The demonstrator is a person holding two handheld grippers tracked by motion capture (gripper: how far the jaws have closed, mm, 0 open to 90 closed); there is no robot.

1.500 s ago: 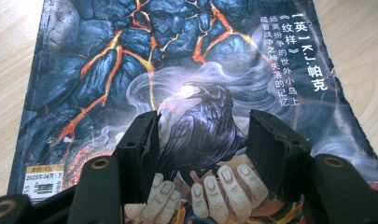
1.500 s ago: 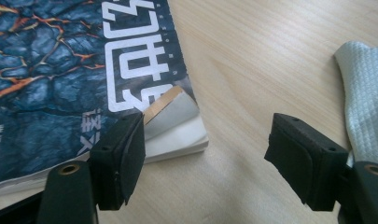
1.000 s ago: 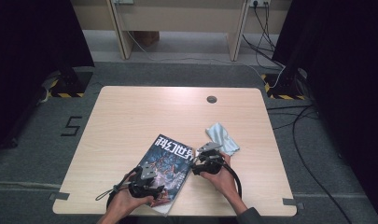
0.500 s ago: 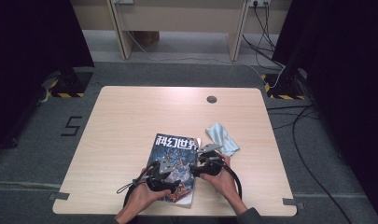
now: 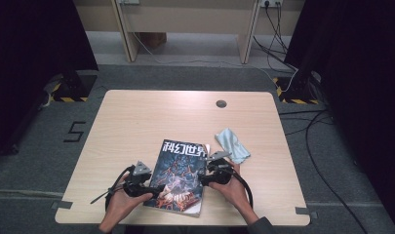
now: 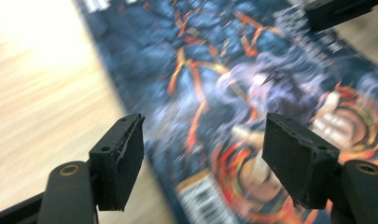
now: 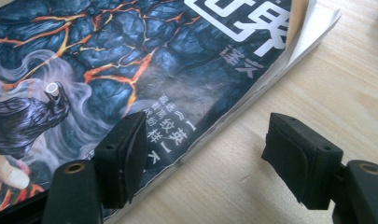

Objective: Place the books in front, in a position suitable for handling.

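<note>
A magazine (image 5: 179, 176) with a dark blue and orange cover lies flat near the table's front edge. My left gripper (image 5: 156, 187) is at the magazine's left edge, pointing right. Its jaws have just been opening and now stand open over the cover (image 6: 214, 70), gripping nothing. My right gripper (image 5: 203, 178) is at the right edge, pointing left. In the right gripper view the open right gripper (image 7: 206, 120) straddles that edge of the magazine (image 7: 130, 60), apart from it. The cover's far corner curls up off the pages.
A light blue cloth (image 5: 231, 145) lies crumpled just right of the magazine's top corner. The wooden table (image 5: 151, 117) has a round cable hole (image 5: 221, 104) at the back. Cables trail from both grippers toward the front edge.
My left gripper has drawn back to the left, from over the magazine's cover to its left edge, and its jaws stand wider. The magazine has turned slightly. The right gripper has stayed put.
</note>
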